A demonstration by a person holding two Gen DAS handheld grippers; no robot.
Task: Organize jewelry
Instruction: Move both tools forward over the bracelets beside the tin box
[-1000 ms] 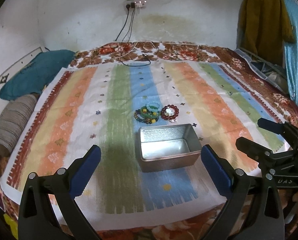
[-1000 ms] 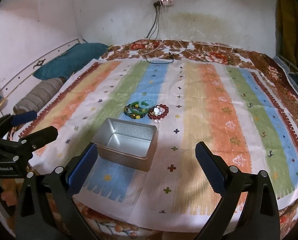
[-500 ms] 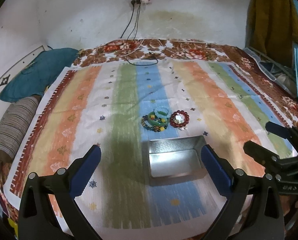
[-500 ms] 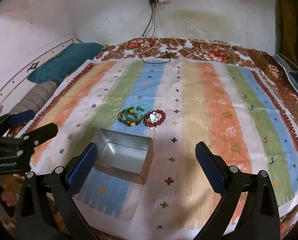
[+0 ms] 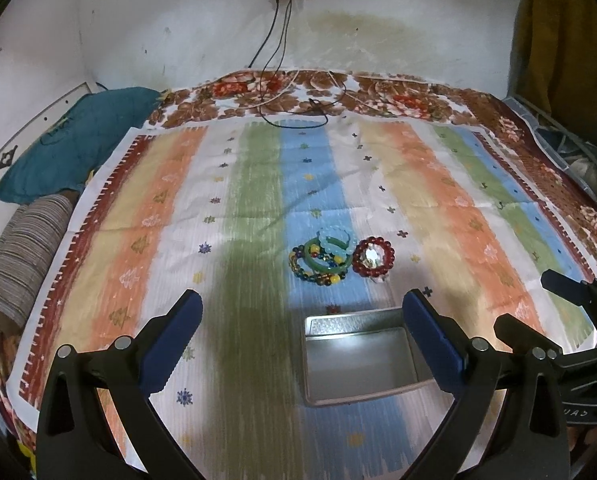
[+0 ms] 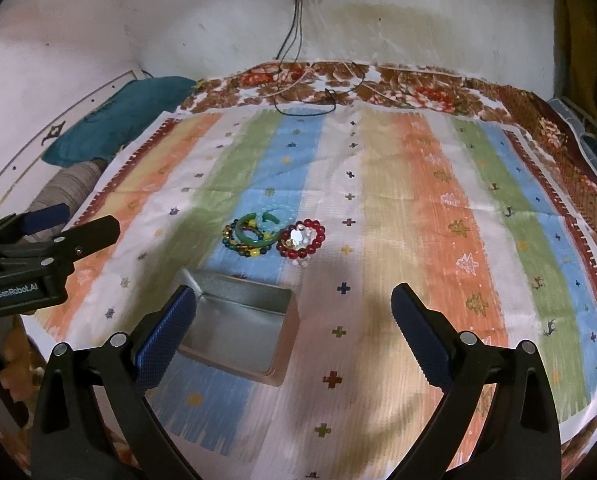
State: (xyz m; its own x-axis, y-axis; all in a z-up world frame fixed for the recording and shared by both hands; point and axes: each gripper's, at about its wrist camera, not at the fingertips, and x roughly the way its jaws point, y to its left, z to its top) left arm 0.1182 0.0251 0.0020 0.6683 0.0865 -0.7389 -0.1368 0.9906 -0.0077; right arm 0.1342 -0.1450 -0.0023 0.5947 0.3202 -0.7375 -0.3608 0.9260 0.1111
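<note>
An open silver metal tin sits empty on the striped cloth. Just beyond it lies a small pile of bracelets: a green bangle, a pale blue beaded one, a multicoloured beaded one, and a red beaded one. My left gripper is open and empty, above the tin's near left. My right gripper is open and empty, above the tin's right side. Each gripper also shows at the edge of the other's view: the right one, the left one.
The striped cloth covers a bed with a floral sheet. A teal pillow and a striped bolster lie at the left. Cables trail from a wall socket at the back. Clothes hang at the right.
Both grippers have moved forward over the bed toward the tin and bracelets, which now sit nearer and lower in both views. Both stay open.
</note>
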